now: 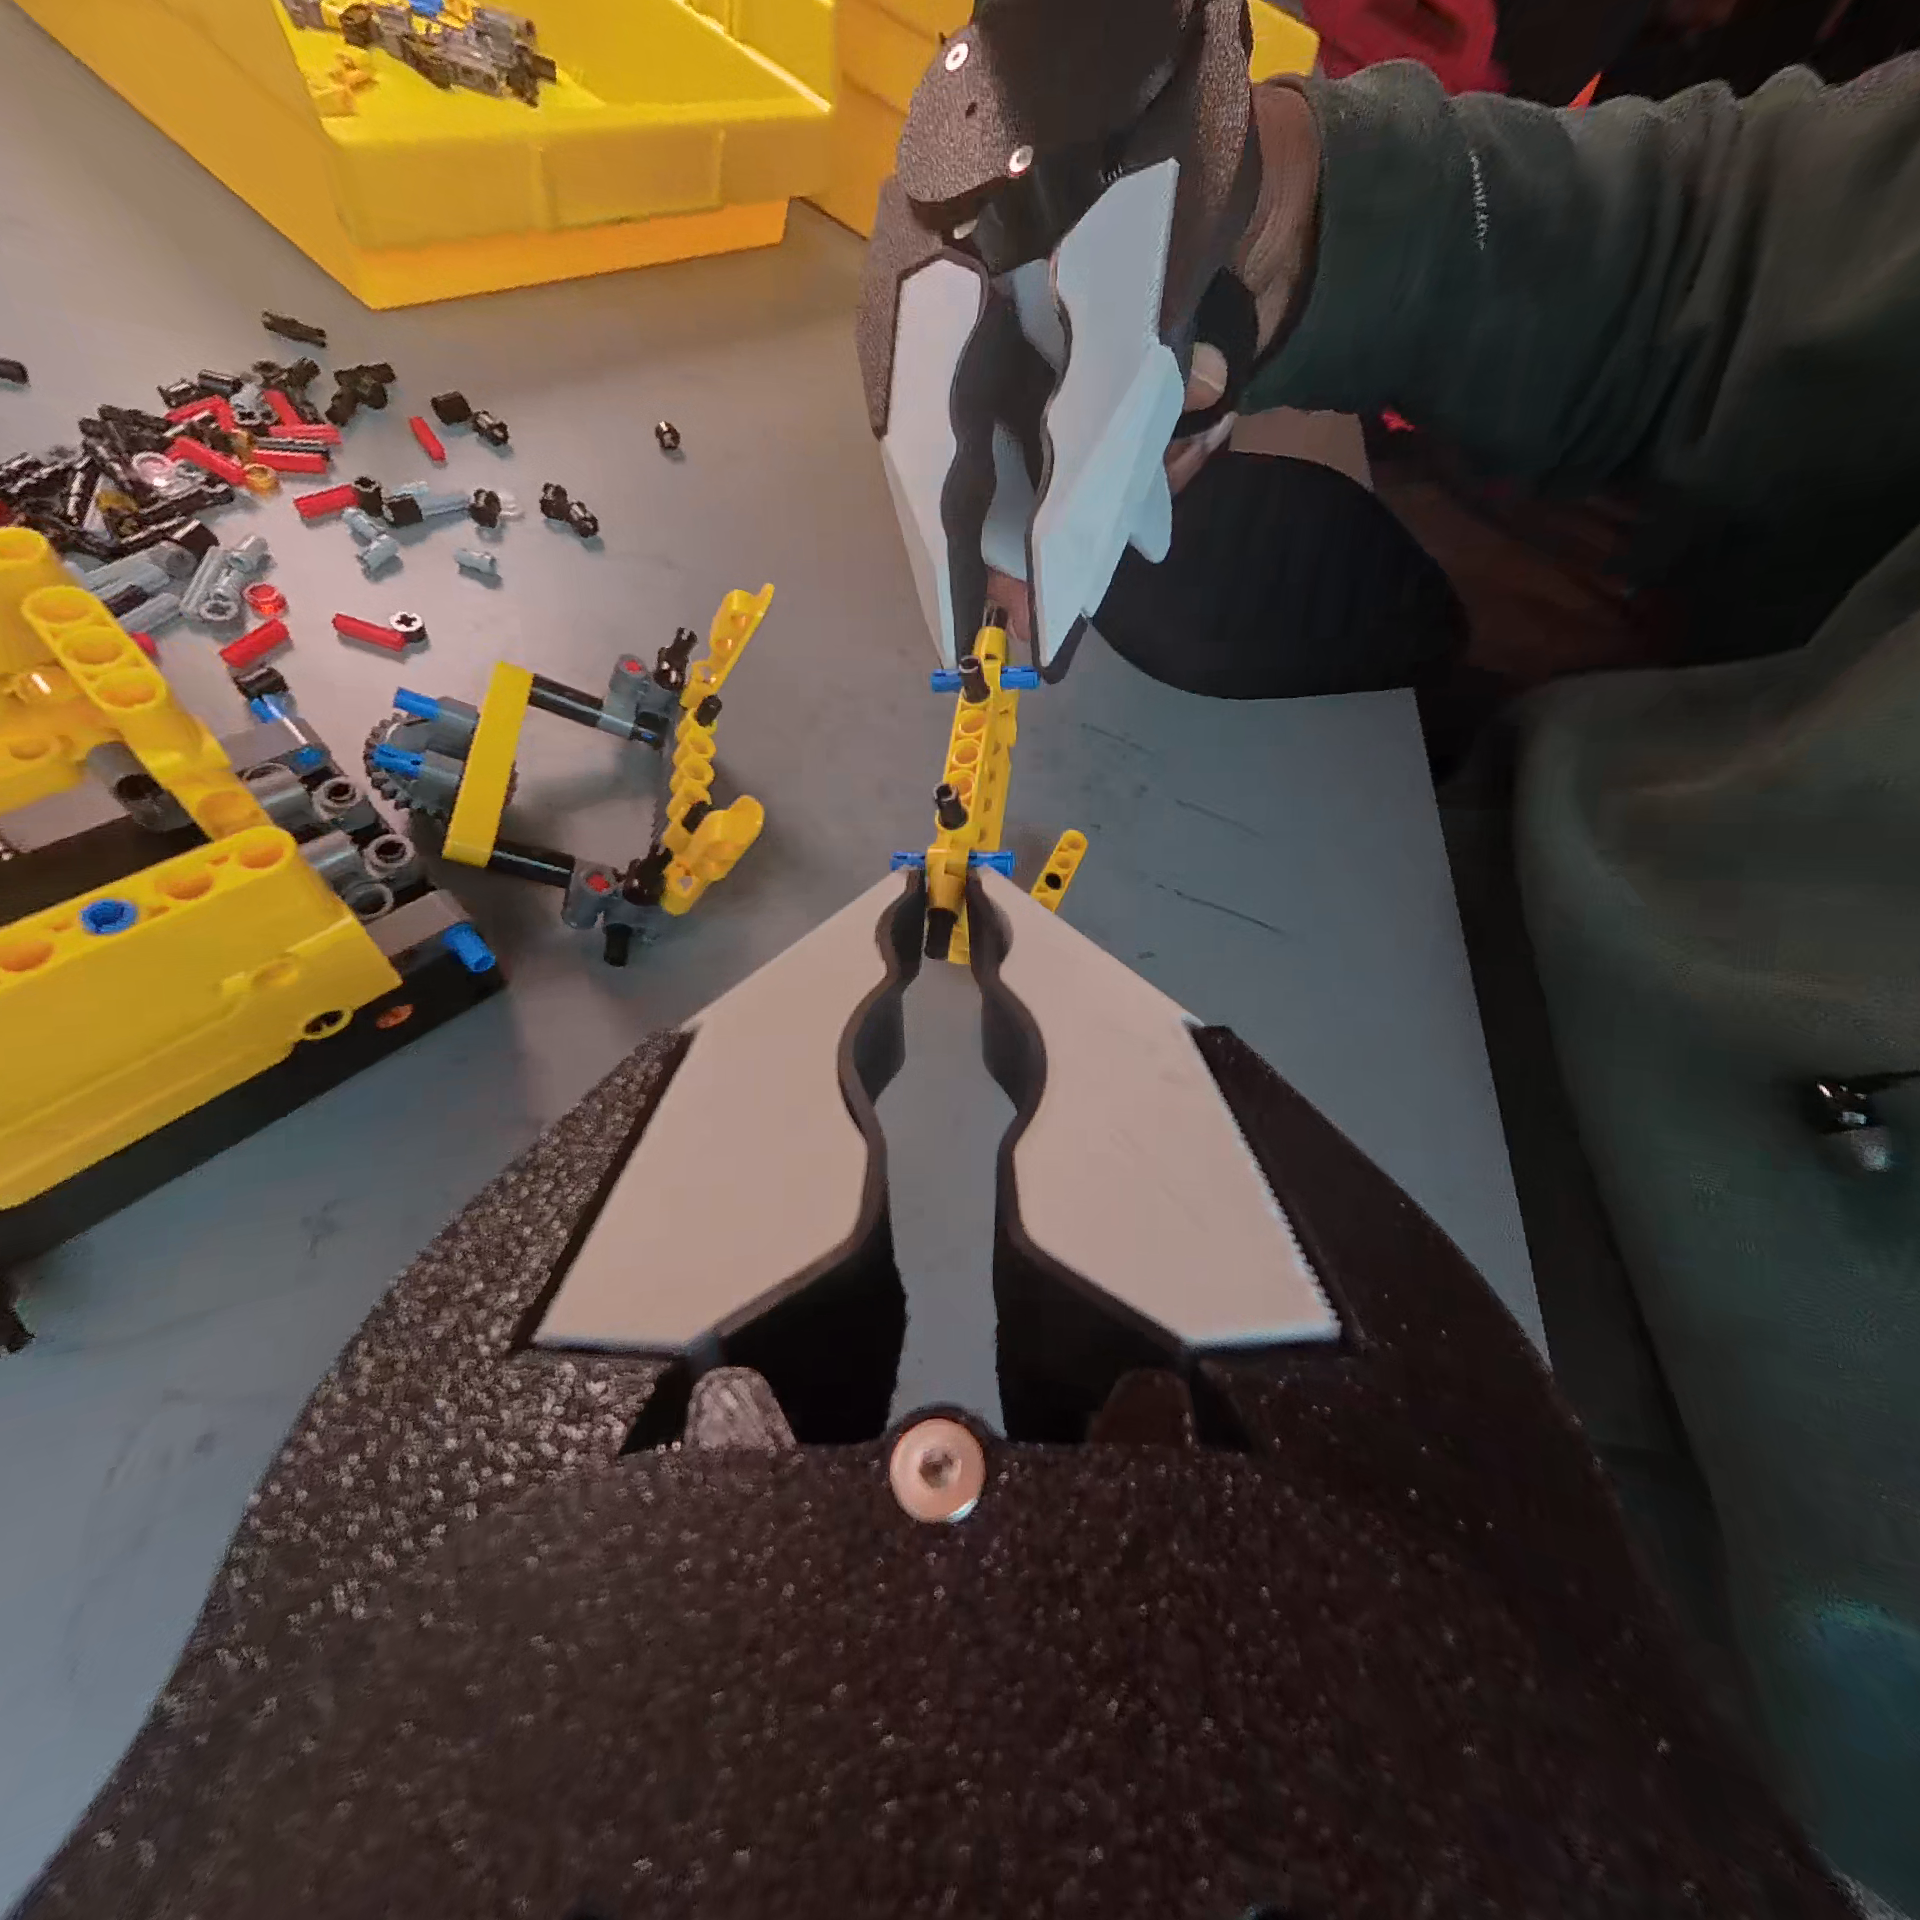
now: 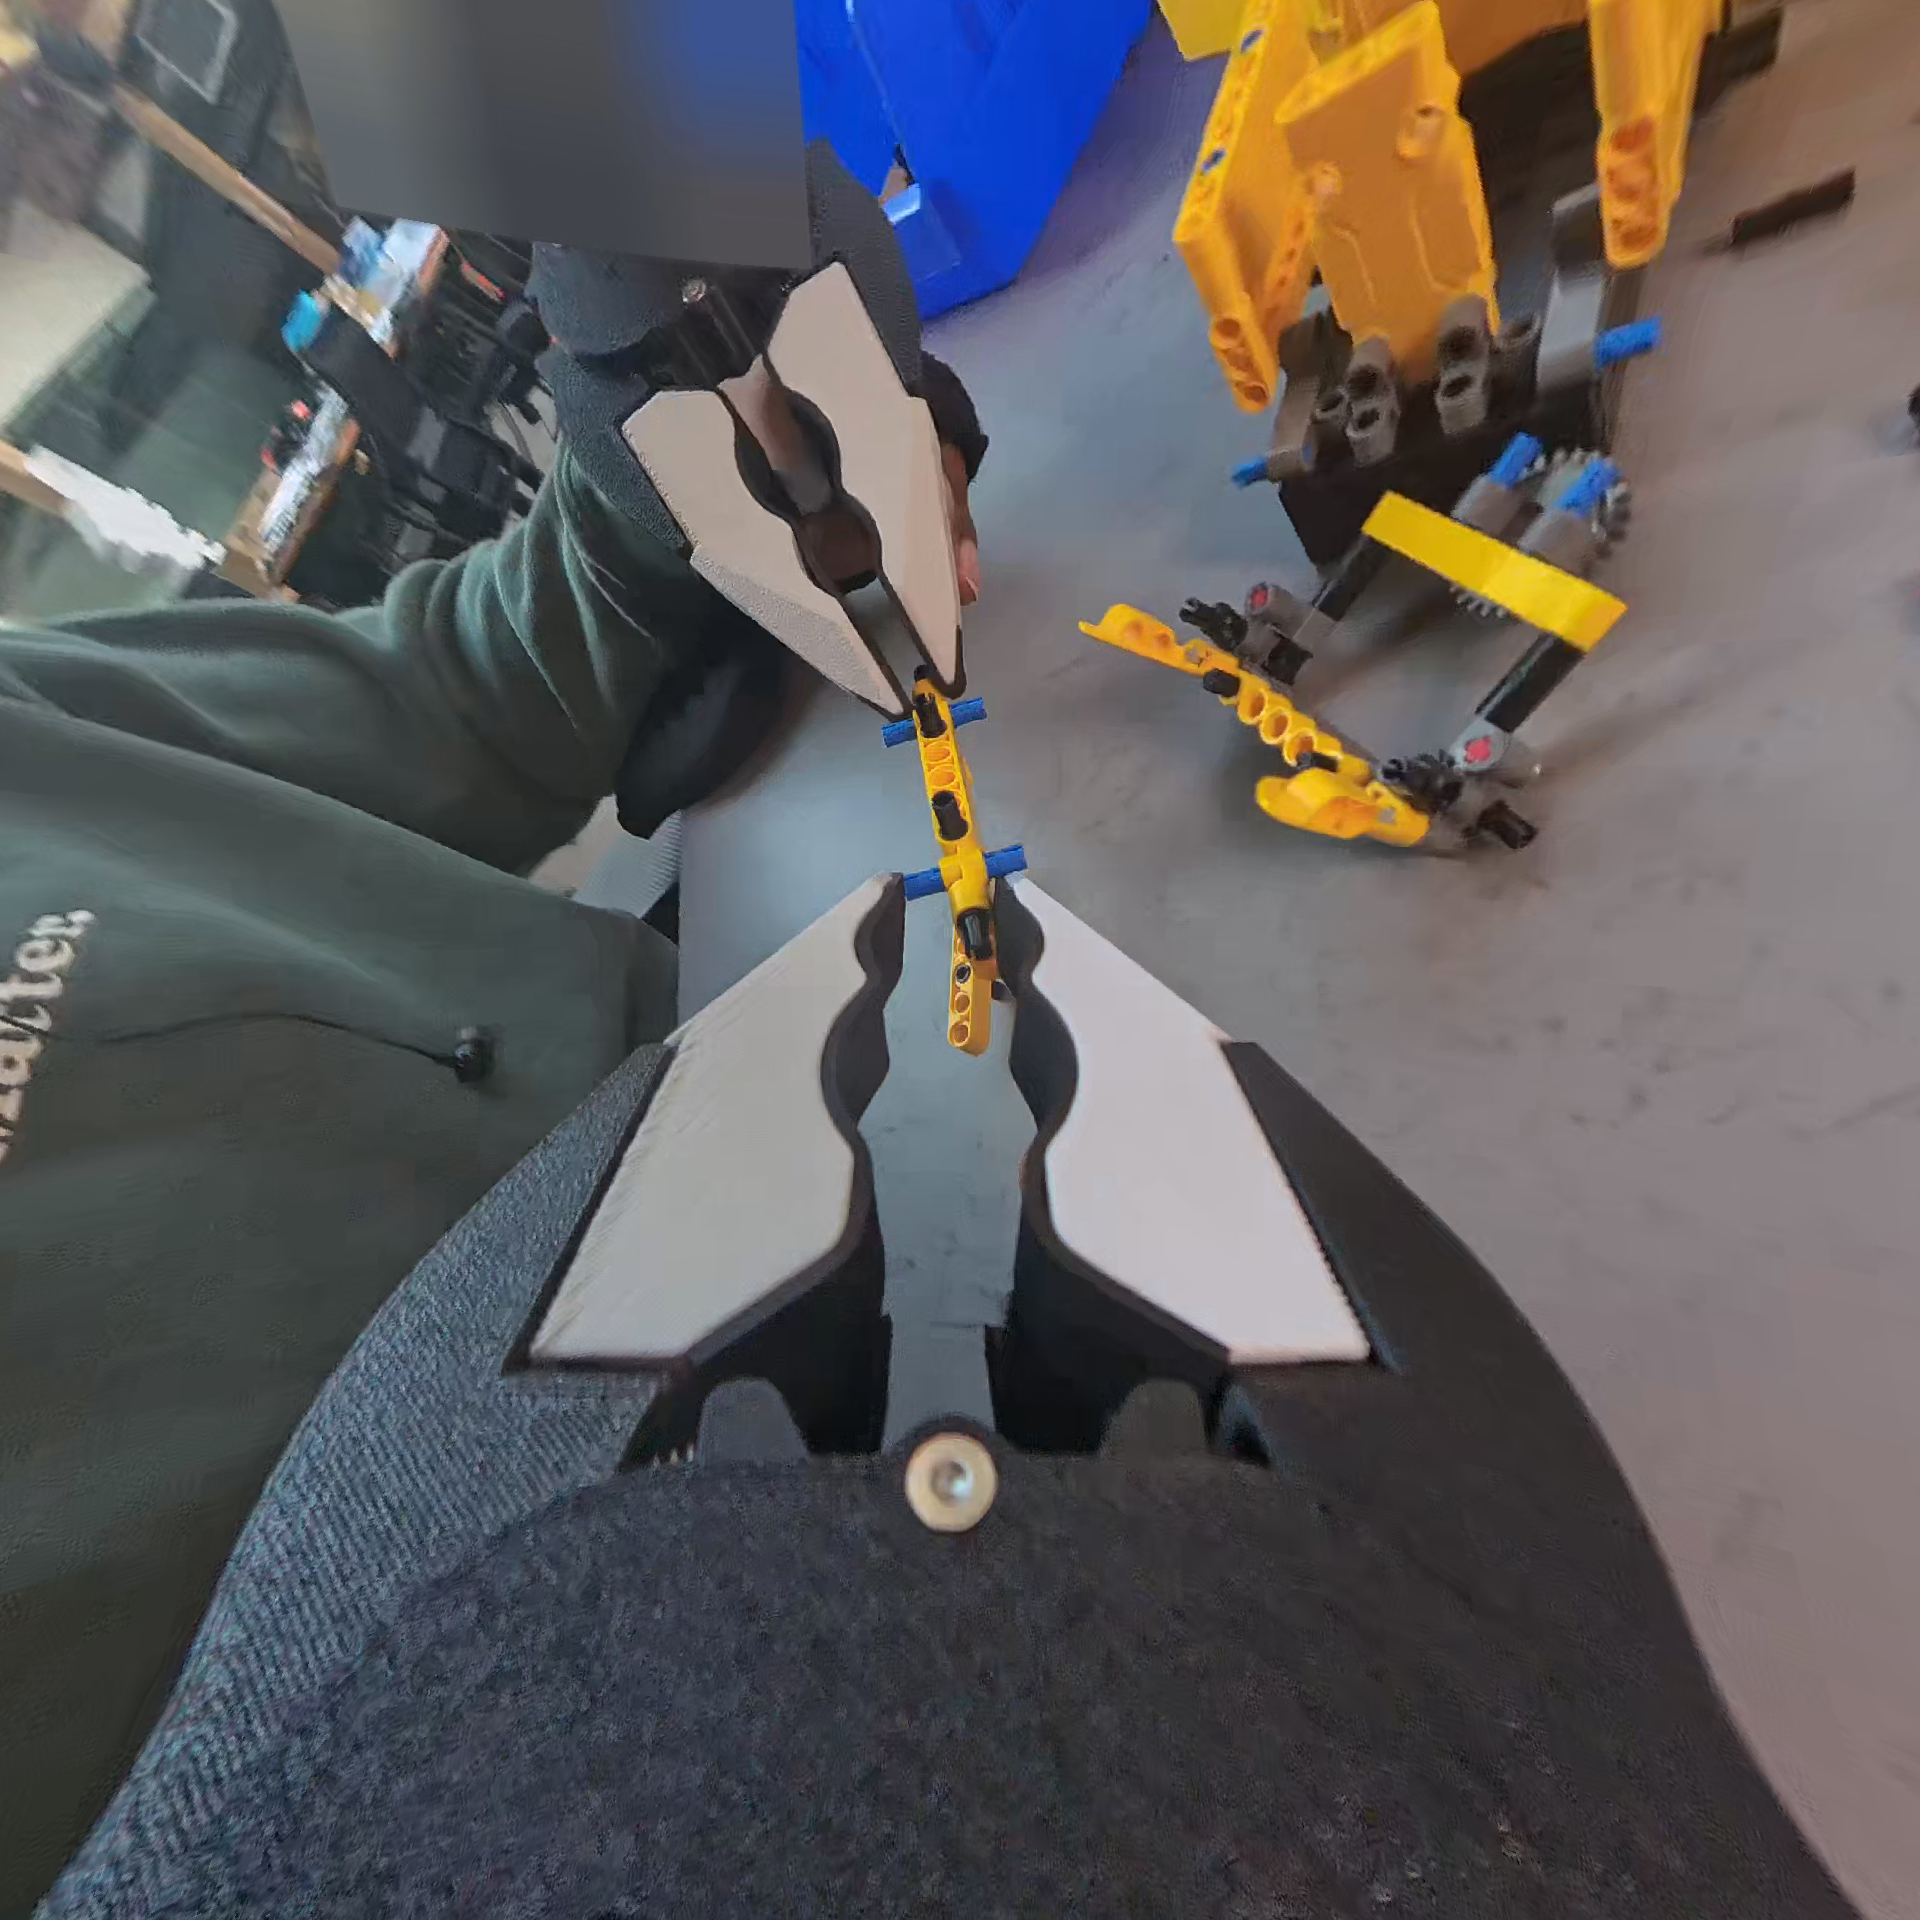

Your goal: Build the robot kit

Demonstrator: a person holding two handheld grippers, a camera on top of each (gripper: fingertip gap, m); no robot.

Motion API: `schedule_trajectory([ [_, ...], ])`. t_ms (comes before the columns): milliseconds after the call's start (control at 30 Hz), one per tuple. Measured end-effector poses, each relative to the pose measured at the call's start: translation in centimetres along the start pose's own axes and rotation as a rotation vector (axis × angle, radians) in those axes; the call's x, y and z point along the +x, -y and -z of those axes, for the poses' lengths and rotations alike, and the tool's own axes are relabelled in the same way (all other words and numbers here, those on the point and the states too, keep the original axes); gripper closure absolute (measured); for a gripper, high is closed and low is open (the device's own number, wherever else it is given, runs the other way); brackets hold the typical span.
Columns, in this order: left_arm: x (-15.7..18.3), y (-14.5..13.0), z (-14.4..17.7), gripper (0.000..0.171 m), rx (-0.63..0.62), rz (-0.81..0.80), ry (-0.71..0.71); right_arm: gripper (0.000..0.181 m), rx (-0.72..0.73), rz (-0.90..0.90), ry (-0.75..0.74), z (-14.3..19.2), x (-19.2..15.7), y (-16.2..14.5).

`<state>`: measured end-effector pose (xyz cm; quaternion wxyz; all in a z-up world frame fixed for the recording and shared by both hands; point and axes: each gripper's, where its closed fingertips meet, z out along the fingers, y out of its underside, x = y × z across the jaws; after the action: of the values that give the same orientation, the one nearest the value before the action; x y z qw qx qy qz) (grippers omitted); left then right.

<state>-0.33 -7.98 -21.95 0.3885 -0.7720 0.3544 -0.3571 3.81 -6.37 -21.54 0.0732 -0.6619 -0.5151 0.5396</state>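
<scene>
A yellow perforated beam [image 1: 971,748] with blue cross pins and black pins is held in the air above the grey table [image 1: 1195,852], one gripper at each end. My left gripper [image 1: 943,883] is shut on its near end. My right gripper [image 1: 992,660], seen coming in from above, is shut on the far end. In the right wrist view the beam [image 2: 948,774] runs from my right gripper [image 2: 954,883] to the left gripper [image 2: 928,698]. A small thin yellow beam [image 2: 971,1003] shows between the right fingers; I cannot tell whether it is attached.
A yellow and grey sub-assembly with a gear [image 1: 603,790] lies left of the beam. A large yellow and black model [image 1: 156,935] stands at far left, behind it loose parts [image 1: 208,468] and yellow bins [image 1: 540,156]. A blue bin [image 2: 966,135]. A green sleeve [image 1: 1558,260] is at right, by the table edge. The left gripper's tips are roughly 6 cm from the right gripper's.
</scene>
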Motion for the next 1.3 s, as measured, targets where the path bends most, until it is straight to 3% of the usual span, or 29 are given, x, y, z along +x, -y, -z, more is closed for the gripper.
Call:
schedule_trajectory([
  [67,-0.7,-0.7,-0.3,0.165,-0.034,0.067,0.006,0.165,0.001,-0.106,0.028,-0.5,0.9,-0.5],
  [133,-1.4,-1.6,-0.8,0.166,-0.079,0.146,-0.001,0.164,-0.036,-0.099,-0.03,-0.9,2.3,-1.2],
  [267,-2.1,-2.8,-1.6,0.166,-0.154,0.236,-0.043,0.147,-0.091,0.182,-0.139,-0.7,2.8,-1.0],
  [467,-2.8,-2.9,-1.9,0.166,-0.201,0.278,-0.085,0.142,-0.271,0.837,-0.468,0.2,5.2,-1.4],
  [533,-3.1,-2.7,-2.1,0.166,-0.209,0.274,-0.093,0.142,-0.323,0.948,-0.483,-0.3,5.4,-1.7],
  [633,-3.1,-2.7,-2.3,0.163,-0.229,0.254,-0.103,0.158,-0.352,0.923,-0.423,-1.1,5.3,-2.2],
  [933,-3.2,-2.4,-0.8,0.159,-0.158,0.148,-0.038,0.157,-0.335,0.694,-0.341,-1.0,5.2,-2.7],
  [1133,-0.2,-1.3,-0.1,0.153,-0.102,-0.097,-0.036,0.152,-0.269,0.696,-0.366,0.9,3.3,-2.2],
  [1300,1.4,-3.5,-1.9,0.152,-0.206,-0.261,-0.025,0.155,-0.291,0.694,-0.348,-0.9,0.4,-4.7],
])
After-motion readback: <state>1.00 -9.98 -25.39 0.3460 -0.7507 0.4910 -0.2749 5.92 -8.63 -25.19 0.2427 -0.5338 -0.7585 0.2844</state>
